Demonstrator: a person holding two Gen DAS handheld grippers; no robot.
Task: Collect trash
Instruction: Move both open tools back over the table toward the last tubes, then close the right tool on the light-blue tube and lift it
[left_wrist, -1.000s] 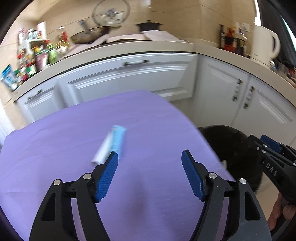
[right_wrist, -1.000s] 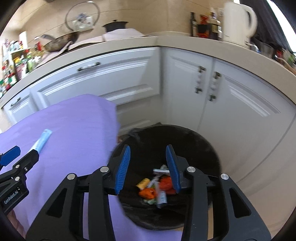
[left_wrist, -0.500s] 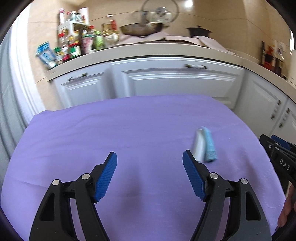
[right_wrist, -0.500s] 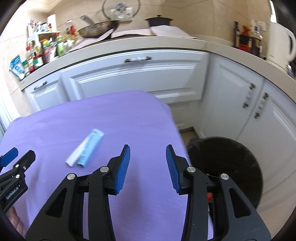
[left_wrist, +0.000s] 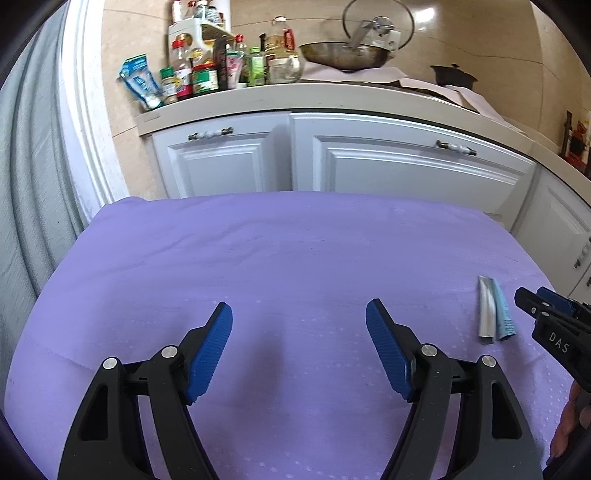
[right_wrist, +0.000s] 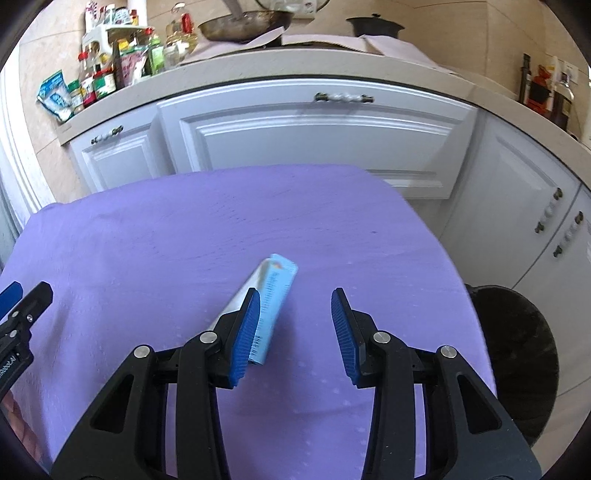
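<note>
A flat blue and silver wrapper (right_wrist: 275, 295) lies on the purple tablecloth (right_wrist: 184, 240). My right gripper (right_wrist: 293, 332) is open and empty just above it, with its left finger over the wrapper's near end. The wrapper also shows in the left wrist view (left_wrist: 493, 308) at the right, with the right gripper's tip (left_wrist: 546, 317) beside it. My left gripper (left_wrist: 299, 347) is open and empty over bare cloth, well left of the wrapper. A black trash bin (right_wrist: 517, 354) stands on the floor off the table's right edge.
White kitchen cabinets (left_wrist: 369, 158) run behind the table, with bottles and jars (left_wrist: 207, 70), a pan (left_wrist: 343, 55) and a black pot (left_wrist: 452, 75) on the counter. A grey curtain (left_wrist: 26, 177) hangs at the left.
Both grippers have swung left, away from the bin and over the table. The right gripper has come down close to the wrapper. Both stay open.
</note>
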